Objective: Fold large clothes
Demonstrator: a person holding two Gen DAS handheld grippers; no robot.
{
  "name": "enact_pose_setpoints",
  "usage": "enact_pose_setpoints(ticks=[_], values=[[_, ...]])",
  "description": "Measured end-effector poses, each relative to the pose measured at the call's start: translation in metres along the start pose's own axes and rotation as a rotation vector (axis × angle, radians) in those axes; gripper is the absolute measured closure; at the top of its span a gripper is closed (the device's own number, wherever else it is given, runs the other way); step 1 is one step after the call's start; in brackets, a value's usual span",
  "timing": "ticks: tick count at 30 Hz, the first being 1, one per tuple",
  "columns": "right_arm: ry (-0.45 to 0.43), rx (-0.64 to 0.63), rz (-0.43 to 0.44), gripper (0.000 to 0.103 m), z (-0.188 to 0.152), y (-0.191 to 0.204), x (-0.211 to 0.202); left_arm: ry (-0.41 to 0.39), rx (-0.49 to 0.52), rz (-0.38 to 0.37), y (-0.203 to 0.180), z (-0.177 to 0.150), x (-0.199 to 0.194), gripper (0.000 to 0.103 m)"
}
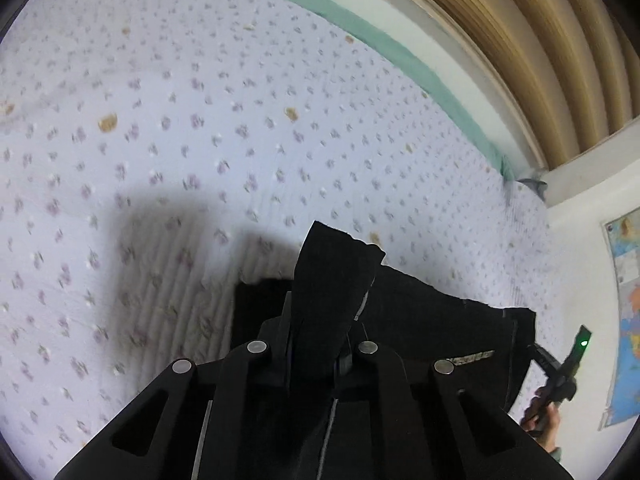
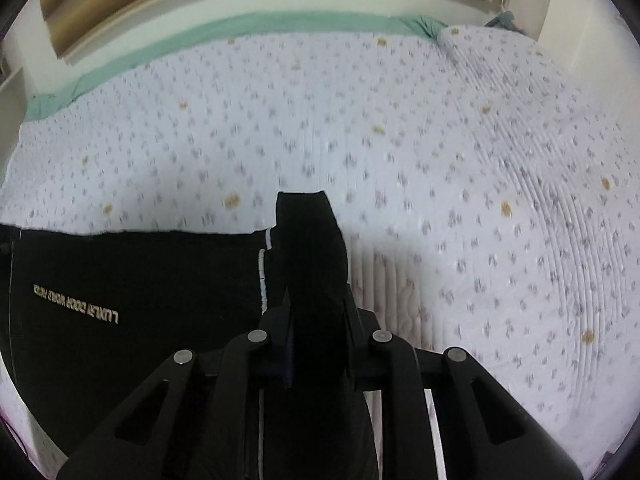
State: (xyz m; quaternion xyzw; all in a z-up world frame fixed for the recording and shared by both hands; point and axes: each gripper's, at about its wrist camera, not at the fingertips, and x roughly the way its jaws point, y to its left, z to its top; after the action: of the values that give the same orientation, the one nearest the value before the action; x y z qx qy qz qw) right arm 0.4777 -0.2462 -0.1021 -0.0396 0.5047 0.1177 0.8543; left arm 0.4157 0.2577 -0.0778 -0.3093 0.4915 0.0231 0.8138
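Note:
A large black garment [image 1: 448, 316] with a line of pale lettering and thin white piping hangs stretched between my two grippers above the bed. My left gripper [image 1: 318, 344] is shut on one corner of it; the pinched cloth sticks up past the fingers. In the right wrist view the garment [image 2: 140, 280] spreads to the left, and my right gripper [image 2: 316, 316] is shut on its other corner. The right gripper also shows in the left wrist view [image 1: 560, 372] at the far right, held in a hand.
A white quilted bedspread [image 1: 240, 120] with small purple flowers lies below and ahead; it also fills the right wrist view [image 2: 440, 160]. A green sheet edge [image 1: 400, 56], a wall and wooden slats run along the far side. A map [image 1: 628, 320] hangs at right.

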Motion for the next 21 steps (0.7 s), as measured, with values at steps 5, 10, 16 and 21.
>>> enact_pose_setpoints(ticks=[5,10,16,21], values=[[0.122,0.017,-0.040,0.080,0.002,0.013,0.075,0.153,-0.068,0.208,0.020,-0.003,0.076,0.081],[0.171,0.021,-0.098,0.065,-0.007,0.021,0.083,0.110,-0.070,0.128,0.029,-0.004,0.041,0.072],[0.071,0.034,-0.054,0.049,-0.023,0.019,-0.009,-0.014,0.115,0.173,-0.012,-0.025,-0.051,0.071],[0.007,0.042,0.085,0.031,-0.062,0.049,-0.075,-0.008,0.309,0.081,-0.084,-0.081,-0.067,0.043]])
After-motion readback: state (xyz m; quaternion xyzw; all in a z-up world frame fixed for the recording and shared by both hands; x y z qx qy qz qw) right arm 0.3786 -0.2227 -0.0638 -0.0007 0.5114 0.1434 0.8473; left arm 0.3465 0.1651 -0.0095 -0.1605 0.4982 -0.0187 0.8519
